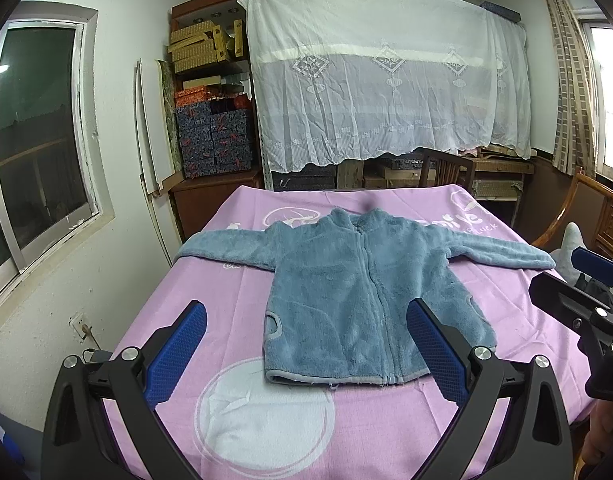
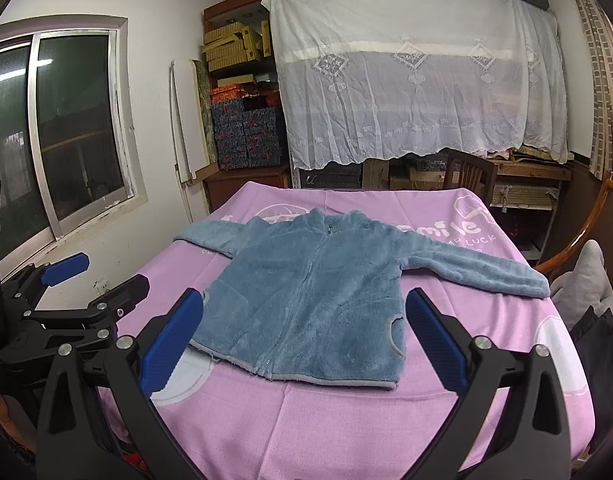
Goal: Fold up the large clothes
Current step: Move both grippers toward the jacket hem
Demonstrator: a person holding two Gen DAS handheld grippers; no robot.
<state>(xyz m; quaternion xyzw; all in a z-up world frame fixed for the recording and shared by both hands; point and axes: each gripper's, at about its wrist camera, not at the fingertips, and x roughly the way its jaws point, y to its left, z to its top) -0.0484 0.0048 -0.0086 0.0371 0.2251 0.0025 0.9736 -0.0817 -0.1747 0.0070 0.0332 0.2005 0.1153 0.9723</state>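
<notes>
A blue fleece jacket (image 1: 366, 296) is seen laid flat, front up and zipped, on the worktop (image 1: 234, 312), which is covered by a pink printed cloth (image 1: 506, 320). Both sleeves are spread out sideways; the collar points toward the far edge and the hem toward the cameras.

In the left wrist view, the left gripper (image 1: 306, 344) is held above the near part of the worktop with its blue-padded fingers (image 1: 182, 344) spread wide and nothing between them. The lower half of the jacket is framed between the two fingers — the hem lies just beyond the fingertips, and no contact with the fabric can be made out. The right finger pad overlaps the jacket's lower right corner in this view, though whether it touches cannot be told. The right gripper (image 1: 578, 280) is visible at the right edge, near the end of the jacket's sleeve.

In the right wrist view, the right gripper (image 2: 306, 340) is likewise released, its fingers (image 2: 438, 344) wide apart and empty, with the jacket's body and hem lying between and just ahead of them. The left gripper (image 2: 94, 276) is seen at the left, beside the worktop's edge, its fingers parted too.

Behind the worktop, a lace curtain (image 1: 386, 80) is draped over shelving, and stacked boxes (image 1: 214, 136) stand beside a window (image 1: 38, 132).
</notes>
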